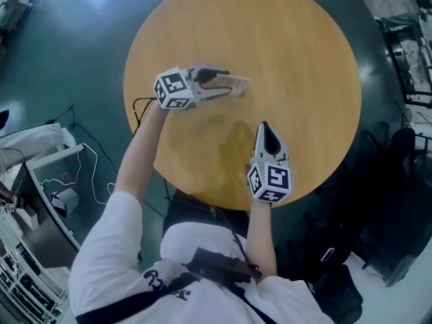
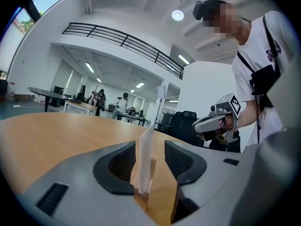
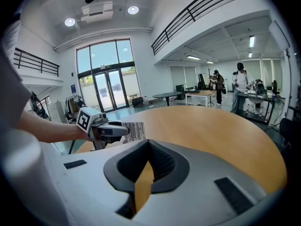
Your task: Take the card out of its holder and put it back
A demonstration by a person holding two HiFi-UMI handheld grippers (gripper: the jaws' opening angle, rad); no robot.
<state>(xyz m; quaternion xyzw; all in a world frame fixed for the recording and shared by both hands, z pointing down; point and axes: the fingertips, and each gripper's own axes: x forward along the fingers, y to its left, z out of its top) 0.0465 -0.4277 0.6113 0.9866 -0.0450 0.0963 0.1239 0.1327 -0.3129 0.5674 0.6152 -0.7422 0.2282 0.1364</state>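
Straddling card [image 2: 145,149]: left gripper [image 2: 146,158], jaws apart | right gripper [image 3: 148,148] closed, empty | holder [image 2: 152,174] partly hidden

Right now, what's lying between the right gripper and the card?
Nothing. The head view shows only bare tabletop between the right gripper and the card.

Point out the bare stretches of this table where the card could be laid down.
The far half of the table, beyond the left gripper, is bare; so is the right side, between the right gripper and the rim. It is crowded only at the left middle, where the card stands between the left gripper's jaws.
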